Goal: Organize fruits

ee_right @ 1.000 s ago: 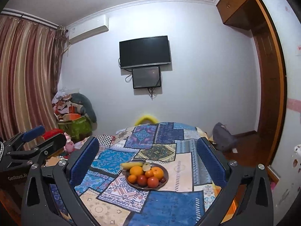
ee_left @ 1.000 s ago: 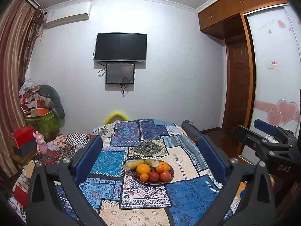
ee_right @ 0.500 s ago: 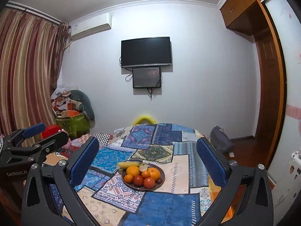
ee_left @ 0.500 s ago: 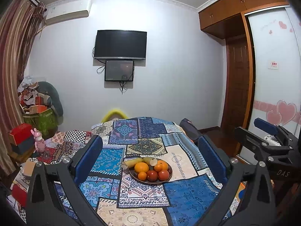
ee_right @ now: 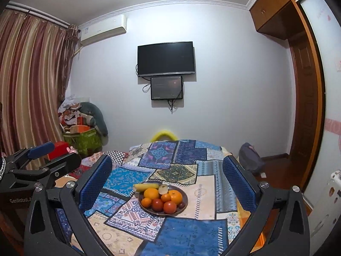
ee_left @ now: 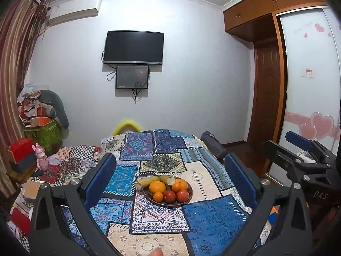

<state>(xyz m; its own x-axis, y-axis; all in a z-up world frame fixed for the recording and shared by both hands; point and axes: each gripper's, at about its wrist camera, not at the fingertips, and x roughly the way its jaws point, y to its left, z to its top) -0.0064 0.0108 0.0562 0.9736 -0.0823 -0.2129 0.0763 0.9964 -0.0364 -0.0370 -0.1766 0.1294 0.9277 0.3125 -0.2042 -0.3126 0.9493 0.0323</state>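
Fruits (ee_left: 168,188) heaped on plate (ee_left: 187,199), mid-table (ee_left: 213,219). Left gripper (ee_left: 170,179) and right gripper (ee_right: 167,181) hover near side, fingers apart, empty. Fits either start or finish.

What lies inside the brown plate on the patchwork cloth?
The plate holds oranges, red tomatoes, a banana and a pale cut fruit. Whatever lies beneath the pile is hidden.

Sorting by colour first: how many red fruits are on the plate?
2, both at the near rim of the plate, side by side: one left, one right. A small dark fruit sits beside them; others may be hidden beneath.
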